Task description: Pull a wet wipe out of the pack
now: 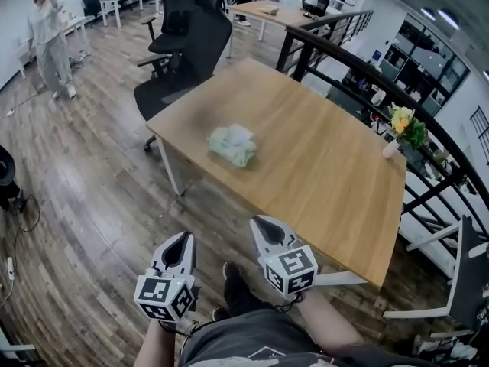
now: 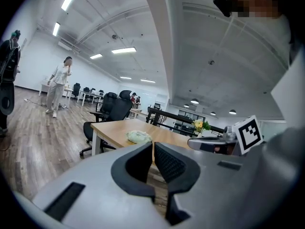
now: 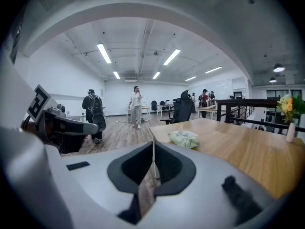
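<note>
The wooden floor [image 1: 92, 205] takes most of the head view, and both of our hands are over it, not over the bench [image 1: 328, 182]. The bench runs away from us toward 1 o'clock, and its near edge passes just beside the right gripper. A black office chair [image 1: 187, 44] stands at its far corner, at about 11 o'clock.

The left gripper [image 1: 182, 241] is low in the view, with the right gripper [image 1: 263, 224] at its 3 o'clock, a little higher. In each gripper view the two jaws are pressed together with nothing between them, so both grippers are empty.

The wipe pack [image 1: 233, 145] is a pale green, soft, crumpled bundle. It lies on the bench near its left edge, well apart from both grippers. From the left gripper it lies at about 1 o'clock, and from the right gripper at about 11 o'clock, so it sits almost between their two lines. We judge that the right gripper is slightly nearer. The long axis of the pack seems to go from 10 o'clock to 4 o'clock, but the crumpled shape makes this uncertain. We cannot see the opening of the pack or a wipe coming out.

We judge the task as not yet started: both grippers must first reach over the bench edge and spread their jaws.
</note>
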`<state>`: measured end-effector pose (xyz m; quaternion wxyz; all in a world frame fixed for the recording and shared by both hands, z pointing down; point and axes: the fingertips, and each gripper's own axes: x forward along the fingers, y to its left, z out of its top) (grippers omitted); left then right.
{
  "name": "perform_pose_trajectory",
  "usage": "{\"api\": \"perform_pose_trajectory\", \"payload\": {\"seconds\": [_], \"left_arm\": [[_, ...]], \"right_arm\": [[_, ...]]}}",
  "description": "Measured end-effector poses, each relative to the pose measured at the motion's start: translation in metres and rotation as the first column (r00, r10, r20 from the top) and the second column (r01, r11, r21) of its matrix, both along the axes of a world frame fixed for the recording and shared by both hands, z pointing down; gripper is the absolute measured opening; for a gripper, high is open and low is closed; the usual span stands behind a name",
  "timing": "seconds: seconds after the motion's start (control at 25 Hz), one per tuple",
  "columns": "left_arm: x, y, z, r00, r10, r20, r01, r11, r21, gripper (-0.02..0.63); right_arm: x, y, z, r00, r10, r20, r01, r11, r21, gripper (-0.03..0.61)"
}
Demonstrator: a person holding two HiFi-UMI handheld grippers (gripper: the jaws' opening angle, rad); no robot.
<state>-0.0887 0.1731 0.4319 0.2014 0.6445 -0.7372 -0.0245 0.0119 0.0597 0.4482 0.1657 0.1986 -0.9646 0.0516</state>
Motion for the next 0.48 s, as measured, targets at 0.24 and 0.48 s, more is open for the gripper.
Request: {"api": "perform_pose_trajectory", "payload": {"seconds": [0.24, 0.48], "left_arm": [[-0.021, -0.045, 0.004, 1.0, 0.009, 0.005, -0.008, 1.0, -0.018, 0.026], [-0.034, -0.088, 0.006, 1.0, 0.025, 0.002, -0.025, 0.999, -0.034, 0.026]], "right_arm": [[-0.02, -0.049, 0.009, 1.0, 0.012, 0.008, -0.012, 1.0, -0.027, 0.028], [-0.038, -0.094, 0.011, 0.999, 0.033, 0.014, -0.033, 0.998, -0.046, 0.028]]}}
